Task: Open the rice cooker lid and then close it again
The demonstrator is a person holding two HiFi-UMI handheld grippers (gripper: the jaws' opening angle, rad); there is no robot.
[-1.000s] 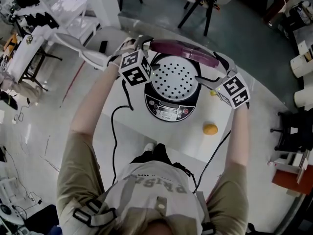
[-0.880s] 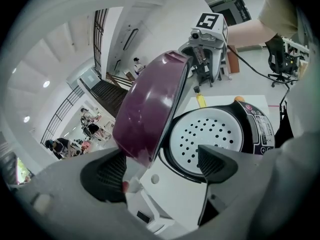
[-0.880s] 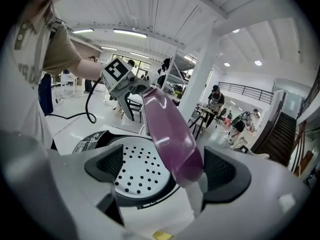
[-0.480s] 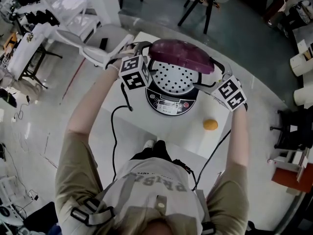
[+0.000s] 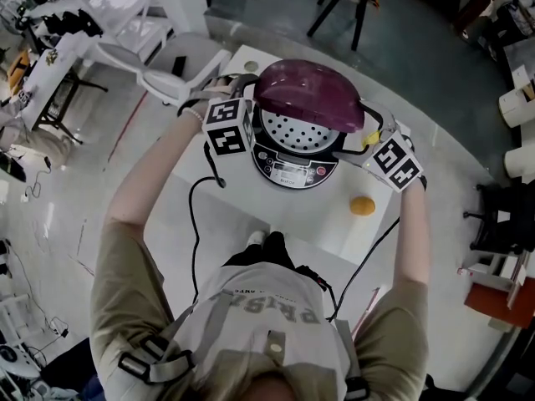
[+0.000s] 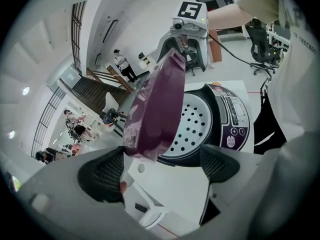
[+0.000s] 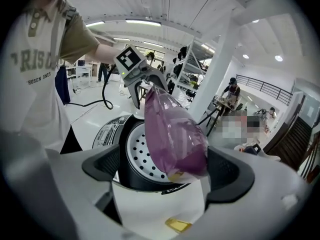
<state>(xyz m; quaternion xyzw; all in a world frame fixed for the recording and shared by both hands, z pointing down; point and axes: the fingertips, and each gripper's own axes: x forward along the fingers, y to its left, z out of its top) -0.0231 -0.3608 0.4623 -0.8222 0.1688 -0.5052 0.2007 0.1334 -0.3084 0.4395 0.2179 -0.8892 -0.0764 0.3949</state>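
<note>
The rice cooker [image 5: 294,164] stands on the white worktop [image 5: 251,224] toward its far edge, with its control panel facing the near edge. Its purple lid [image 5: 308,94] is tilted about halfway over the body, hinged at the far side, so the perforated inner plate [image 5: 294,134] shows under the lid's raised front rim.

The left gripper [image 5: 248,82] sits at the lid's left side and the right gripper [image 5: 369,132] at its right side, so the lid lies between the two tools. In the left gripper view the jaws stand wide apart and the lid's [image 6: 152,109] rim hangs in the gap, nearer one pad; whether it touches that pad cannot be told. The right gripper view shows the same from the other side: jaws spread, the lid's [image 7: 175,134] edge between them and close to one pad, nothing clamped.

A small yellow piece [image 7: 177,225] lies on the worktop just below the right gripper's jaws. An orange round thing [image 5: 361,205] rests near the worktop's right edge, apart from the cooker. A black cable [image 5: 194,224] trails over the left edge.
</note>
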